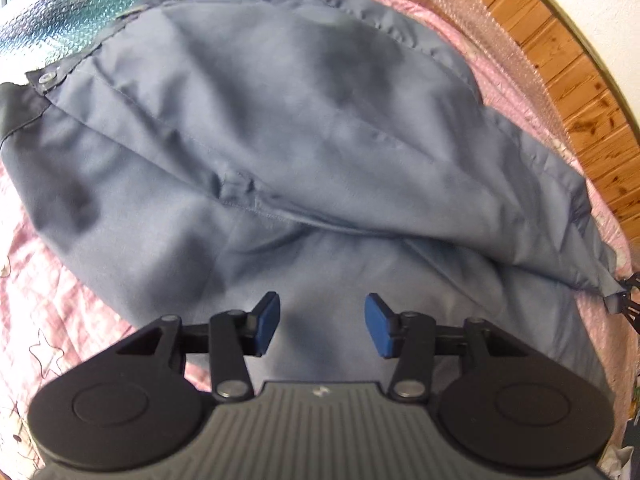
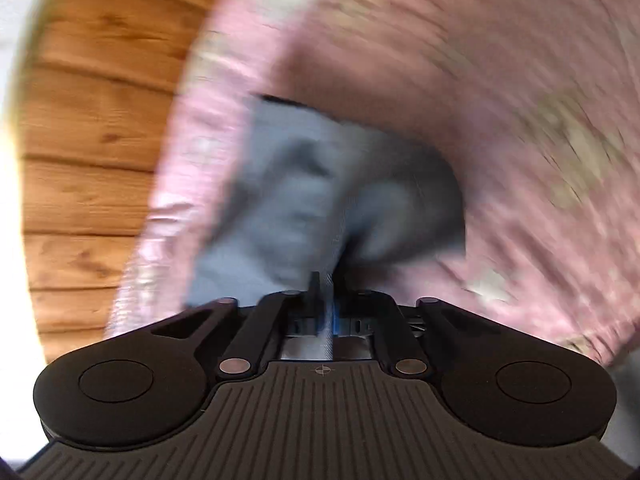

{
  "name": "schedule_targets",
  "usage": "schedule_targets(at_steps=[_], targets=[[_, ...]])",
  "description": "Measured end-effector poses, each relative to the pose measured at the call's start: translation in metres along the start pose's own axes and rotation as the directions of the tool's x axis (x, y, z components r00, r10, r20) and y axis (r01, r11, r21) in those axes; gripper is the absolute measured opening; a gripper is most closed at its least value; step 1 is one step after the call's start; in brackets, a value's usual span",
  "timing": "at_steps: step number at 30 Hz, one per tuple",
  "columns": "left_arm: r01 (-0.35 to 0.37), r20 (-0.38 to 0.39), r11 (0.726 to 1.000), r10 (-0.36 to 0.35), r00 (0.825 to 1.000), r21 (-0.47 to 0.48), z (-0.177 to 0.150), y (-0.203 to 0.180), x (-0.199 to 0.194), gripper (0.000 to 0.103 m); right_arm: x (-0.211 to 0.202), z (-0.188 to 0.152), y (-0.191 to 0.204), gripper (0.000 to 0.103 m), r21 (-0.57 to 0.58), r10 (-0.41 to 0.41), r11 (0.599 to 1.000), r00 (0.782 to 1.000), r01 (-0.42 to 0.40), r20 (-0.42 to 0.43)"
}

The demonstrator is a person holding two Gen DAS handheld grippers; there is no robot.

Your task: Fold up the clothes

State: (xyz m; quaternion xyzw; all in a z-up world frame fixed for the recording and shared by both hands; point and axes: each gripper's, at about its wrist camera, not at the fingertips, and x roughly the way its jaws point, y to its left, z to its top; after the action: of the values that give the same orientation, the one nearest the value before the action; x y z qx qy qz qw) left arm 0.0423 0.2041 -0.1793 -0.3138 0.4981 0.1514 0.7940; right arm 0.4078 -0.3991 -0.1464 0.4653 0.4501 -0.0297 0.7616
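So right gripper (image 2: 326, 312) is clamped on the grey garment (image 1: 304, 140), left gripper (image 1: 320, 328) hangs apart above it, so I'd carry that edge over evenly.

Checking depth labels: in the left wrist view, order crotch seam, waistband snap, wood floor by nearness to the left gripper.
From the left gripper:
1. Crotch seam on the grey trousers, just ahead, slightly left.
2. Waistband snap, far left edge.
3. Wood floor, beyond the pink bedding, upper right.
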Motion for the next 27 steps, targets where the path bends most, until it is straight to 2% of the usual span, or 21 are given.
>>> schedule_targets(at_steps=[1,2,3,4,5,6,7,8,9,10,12,17,19,22,26,27], targets=[[0.004,0.004,1.000,-0.004,1.000,-0.008,0.001,0.000,-0.001,0.047,-0.030,-0.005,0.017,0.001,-0.051,0.095,0.994,0.994,-0.092,0.059],[0.008,0.008,1.000,-0.008,1.000,-0.016,0.002,0.000,-0.002,0.047,-0.073,-0.017,0.033,0.000,-0.140,0.191,0.975,0.973,-0.173,0.127],[0.012,0.012,1.000,-0.012,1.000,-0.024,0.003,0.000,-0.003,0.047,-0.118,-0.035,0.043,0.000,-0.251,0.255,0.946,0.949,-0.205,0.187],[0.016,0.016,0.999,-0.016,1.000,-0.032,0.003,0.001,-0.004,0.048,-0.158,-0.055,0.037,0.000,-0.320,0.277,0.927,0.932,-0.195,0.233],[0.020,0.020,0.999,-0.020,1.000,-0.040,0.004,0.001,-0.005,0.050,-0.184,-0.075,0.017,0.000,-0.334,0.251,0.930,0.932,-0.156,0.262],[0.025,0.024,0.999,-0.023,0.999,-0.048,0.005,0.001,-0.006,0.051,-0.191,-0.090,-0.013,0.000,-0.320,0.160,0.945,0.951,-0.070,0.263],[0.029,0.028,0.998,-0.027,0.999,-0.056,0.006,0.001,-0.007,0.051,-0.179,-0.100,-0.051,0.000,-0.293,0.026,0.955,0.975,0.040,0.219],[0.033,0.032,0.997,-0.031,0.999,-0.064,0.007,0.001,-0.007,0.051,-0.160,-0.108,-0.096,0.000,-0.239,-0.109,0.960,0.982,0.144,0.151],[0.037,0.036,0.997,-0.035,0.999,-0.072,0.008,0.001,-0.008,0.051,-0.148,-0.118,-0.137,0.000,-0.175,-0.217,0.957,0.971,0.232,0.101],[0.043,0.024,0.997,-0.042,0.999,-0.070,0.008,-0.002,-0.005,0.050,-0.149,-0.127,-0.158,0.000,-0.134,-0.228,0.962,0.970,0.238,0.085],[0.033,0.015,0.998,-0.032,0.999,-0.061,0.009,-0.012,0.000,0.051,-0.155,-0.146,-0.190,0.000,-0.063,-0.212,0.974,0.975,0.216,0.069],[0.057,0.024,0.986,-0.054,0.998,-0.159,0.019,-0.025,0.009,0.062,-0.162,-0.151,-0.197,0.001,-0.038,-0.153,0.987,0.983,0.158,0.101],[0.062,0.064,0.978,-0.050,0.997,-0.201,0.028,-0.026,0.009,0.064,-0.167,-0.146,-0.195,0.001,0.003,-0.099,0.995,0.989,0.099,0.110],[0.061,0.109,0.959,-0.032,0.994,-0.277,0.041,-0.025,0.009,0.069,-0.190,-0.133,-0.174,0.001,-0.005,0.006,1.000,0.987,-0.006,0.163],[0.045,0.070,0.940,-0.023,0.997,-0.337,0.060,-0.028,0.023,0.075,-0.204,-0.124,-0.152,0.001,-0.057,0.027,0.998,0.982,-0.016,0.189],[0.029,0.035,0.937,-0.018,0.999,-0.347,0.063,-0.027,0.028,0.076,-0.208,-0.124,-0.150,0.001,-0.050,0.026,0.999,0.980,-0.016,0.199]])
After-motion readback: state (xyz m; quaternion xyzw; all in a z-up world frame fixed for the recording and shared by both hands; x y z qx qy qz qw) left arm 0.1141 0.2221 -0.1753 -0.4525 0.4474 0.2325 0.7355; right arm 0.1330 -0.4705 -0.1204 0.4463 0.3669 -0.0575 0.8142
